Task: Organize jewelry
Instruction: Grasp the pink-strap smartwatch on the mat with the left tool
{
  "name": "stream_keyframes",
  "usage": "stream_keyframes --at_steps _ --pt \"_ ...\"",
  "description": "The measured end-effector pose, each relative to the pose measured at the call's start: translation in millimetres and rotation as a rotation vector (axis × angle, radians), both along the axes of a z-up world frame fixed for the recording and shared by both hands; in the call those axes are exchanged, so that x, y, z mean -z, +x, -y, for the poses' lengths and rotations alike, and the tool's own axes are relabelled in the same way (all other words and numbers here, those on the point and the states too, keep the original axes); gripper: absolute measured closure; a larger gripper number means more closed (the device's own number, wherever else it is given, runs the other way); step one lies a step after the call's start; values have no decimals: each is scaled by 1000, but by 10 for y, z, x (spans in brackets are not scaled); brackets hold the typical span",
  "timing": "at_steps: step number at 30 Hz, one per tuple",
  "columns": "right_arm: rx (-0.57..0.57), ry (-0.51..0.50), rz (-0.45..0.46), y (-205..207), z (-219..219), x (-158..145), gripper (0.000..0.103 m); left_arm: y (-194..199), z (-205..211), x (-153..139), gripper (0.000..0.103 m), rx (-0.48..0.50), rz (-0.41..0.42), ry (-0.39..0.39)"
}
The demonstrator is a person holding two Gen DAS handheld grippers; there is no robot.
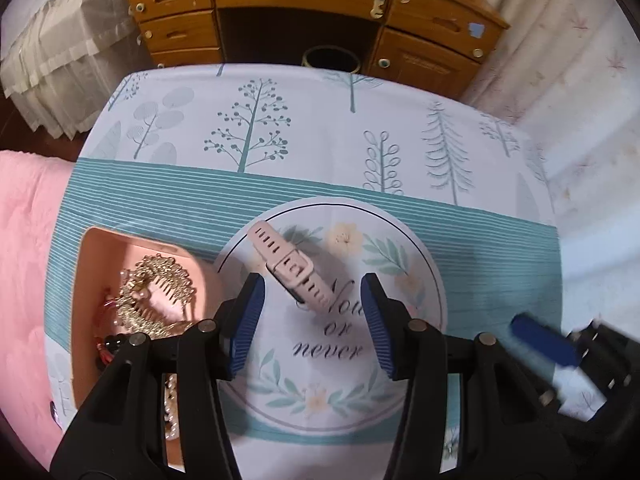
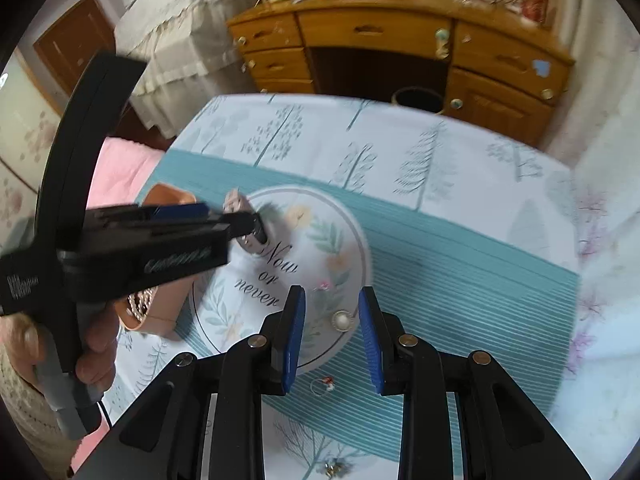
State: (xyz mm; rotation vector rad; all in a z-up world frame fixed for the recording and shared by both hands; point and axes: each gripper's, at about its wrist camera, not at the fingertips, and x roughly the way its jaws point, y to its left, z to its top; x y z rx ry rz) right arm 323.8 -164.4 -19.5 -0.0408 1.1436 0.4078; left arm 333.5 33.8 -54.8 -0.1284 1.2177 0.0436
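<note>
Tablecloth (image 1: 280, 128): tree print with a teal striped band, covers the table.
Pink box (image 1: 86, 288): at the cloth's left edge, holds gold jewelry (image 1: 156, 296).
Left gripper (image 1: 312, 320): released, jaws spread wide, poised over the watch.
Right gripper (image 2: 331, 336): released, jaws apart, nothing between them.
Pink watch (image 1: 296, 268): lies on the round "Now or never" print, beside the box.
Pearl brooch (image 2: 341, 321): on the print's rim, between the right fingers.
Ring (image 2: 323, 385): on the stripes, near the brooch.

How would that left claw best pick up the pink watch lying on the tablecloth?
Probably by the strap, gripped across its narrow width just beyond the case. The pink watch lies flat and slanted on the tablecloth, so the open left gripper should come straight down from above, turned so its pads face the strap's long edges.
</note>
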Motion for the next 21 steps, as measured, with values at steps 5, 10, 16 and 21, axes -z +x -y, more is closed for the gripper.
stream_keyframes --at_steps 5,10,16,21 --pt "-33 7 -56 107 -154 465 75 126 7 226 57 -30 -40 -5" --pt "-37 34 -83 164 -206 735 75 202 21 360 73 -38 -56 13" --pt "-16 40 -104 241 -282 897 75 249 -18 487 90 -45 -72 8" --pt "34 32 -117 311 -339 964 75 233 -38 452 91 -34 -50 17"
